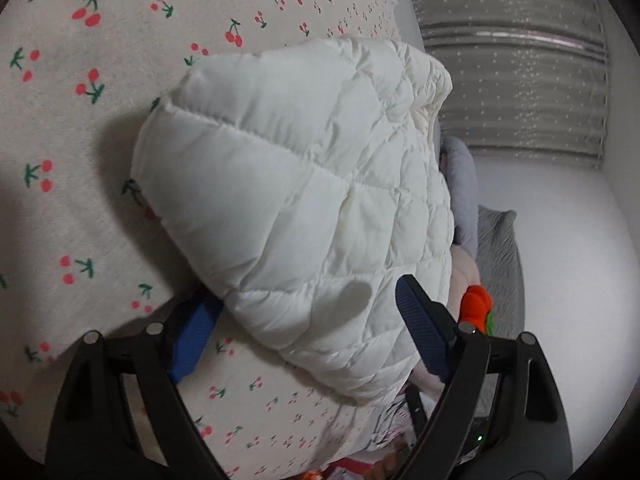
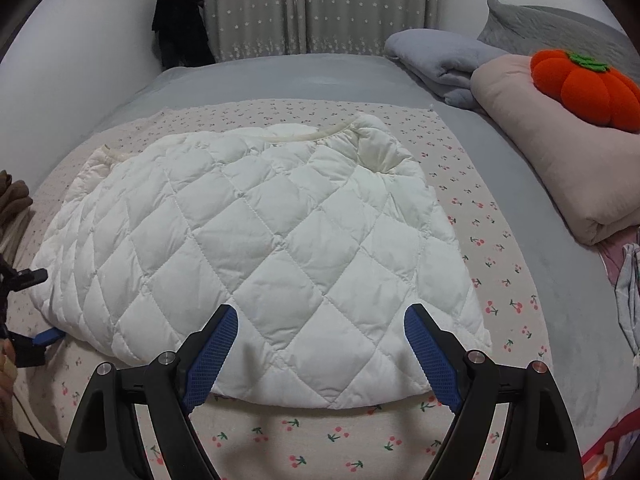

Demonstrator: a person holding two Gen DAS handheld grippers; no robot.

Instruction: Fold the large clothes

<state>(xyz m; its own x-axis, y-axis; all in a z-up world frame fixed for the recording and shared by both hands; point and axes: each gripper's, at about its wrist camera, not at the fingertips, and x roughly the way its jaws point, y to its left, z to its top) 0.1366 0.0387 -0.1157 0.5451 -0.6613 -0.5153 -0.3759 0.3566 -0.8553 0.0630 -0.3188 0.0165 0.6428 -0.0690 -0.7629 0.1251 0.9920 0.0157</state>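
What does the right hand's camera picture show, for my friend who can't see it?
A puffy white quilted jacket lies spread on a cherry-print sheet on a bed, with the right gripper open just above its near edge. To the right sit folded blankets and an orange pumpkin cushion; grey starry curtains hang behind.

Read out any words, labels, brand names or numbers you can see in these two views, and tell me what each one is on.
None can be read.
White quilted jacket: no tag or logo visible.
Cherry-print sheet: cherries only, no lettering.
Orange pumpkin cushion: plain.
Star-pattern curtains: stars, no text.
Left gripper and right gripper: no markings visible.
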